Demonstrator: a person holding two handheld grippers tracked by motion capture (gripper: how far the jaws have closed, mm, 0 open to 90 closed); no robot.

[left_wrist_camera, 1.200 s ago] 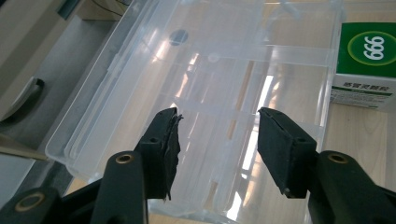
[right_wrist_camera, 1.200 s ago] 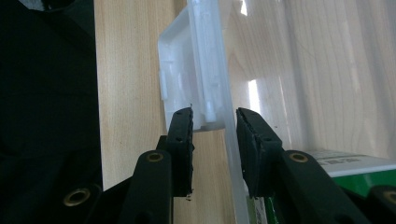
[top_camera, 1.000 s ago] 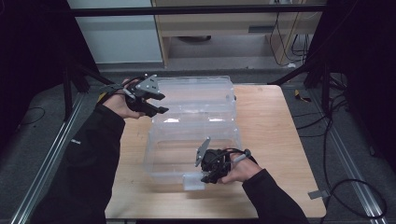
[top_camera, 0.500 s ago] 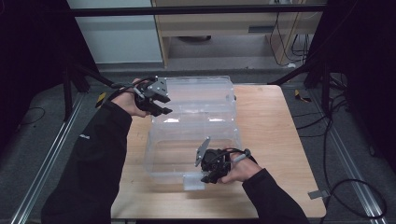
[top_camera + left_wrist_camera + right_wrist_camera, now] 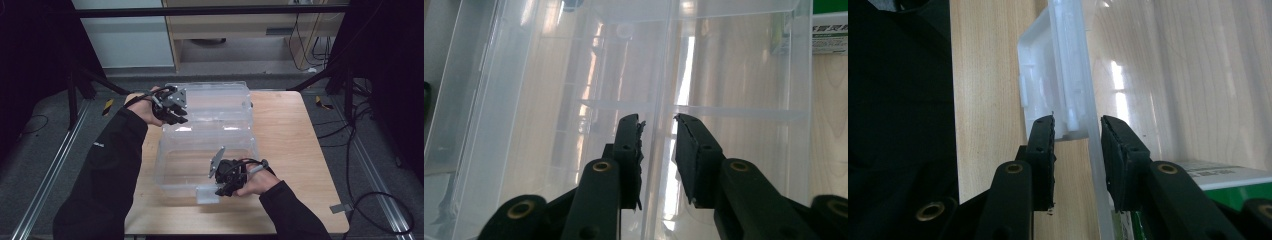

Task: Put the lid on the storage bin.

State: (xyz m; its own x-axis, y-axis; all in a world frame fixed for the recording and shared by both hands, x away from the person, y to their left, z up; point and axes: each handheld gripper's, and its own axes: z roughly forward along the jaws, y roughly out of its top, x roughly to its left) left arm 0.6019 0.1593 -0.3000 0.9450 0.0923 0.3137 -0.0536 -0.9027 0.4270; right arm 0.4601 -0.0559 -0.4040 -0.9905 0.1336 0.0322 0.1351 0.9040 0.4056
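The box [image 5: 207, 150] was clear plastic, see-through to the wood, with its lid [image 5: 215, 102] swung open and lying flat behind it, near the far edge of the surface [image 5: 295, 150]. A white latch [image 5: 206, 194] hung at its near wall. To the right of the box the surface lay bare out to its edge.

The right tongs [image 5: 220, 186] straddled the near rim beside the latch, jaws partly open with the rim between them; whether they pinched it I could not tell. The left tongs [image 5: 176, 116] stood over the hinge line, a clear ridge between the jaws, which had just been closing. Since the earlier frames the left hand had come inward and lower over the lid; the right had stayed put.
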